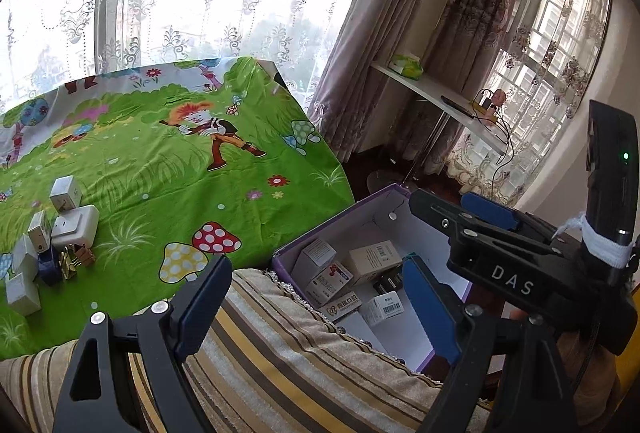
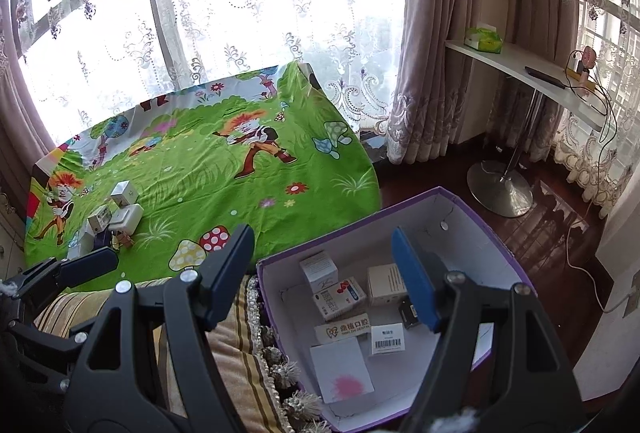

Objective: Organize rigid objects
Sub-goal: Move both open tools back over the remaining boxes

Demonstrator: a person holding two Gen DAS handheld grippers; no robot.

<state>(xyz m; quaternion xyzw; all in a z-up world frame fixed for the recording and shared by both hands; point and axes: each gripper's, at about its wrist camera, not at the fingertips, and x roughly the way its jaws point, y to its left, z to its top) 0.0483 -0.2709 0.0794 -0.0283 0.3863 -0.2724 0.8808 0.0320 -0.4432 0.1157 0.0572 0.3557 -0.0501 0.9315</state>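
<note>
A purple cardboard box [image 1: 320, 229] [image 2: 480, 217] with a white inside stands beside the bed and holds several small cartons, among them a beige one [image 1: 374, 255] and a white cube [image 2: 320, 267]. My right gripper [image 2: 322, 273] hangs open over this box with nothing between its blue pads. My left gripper [image 1: 316, 297] is open and empty too, above the striped cushion and the box's near corner. Several more small white boxes, a white adapter [image 1: 76, 225] [image 2: 124, 215] and gold binder clips [image 1: 76, 259] lie on the green cartoon cloth at the left. Each gripper shows in the other's view: the right gripper [image 1: 438, 199], the left gripper [image 2: 86, 259].
A striped cushion [image 1: 280, 345] [image 2: 224, 353] with a tasselled edge lies between the green cloth [image 1: 180, 173] and the box. At the right, a white shelf [image 2: 520, 61] on a round metal foot [image 2: 500, 189] carries a tissue pack and cables. Dark wooden floor and curtains lie beyond.
</note>
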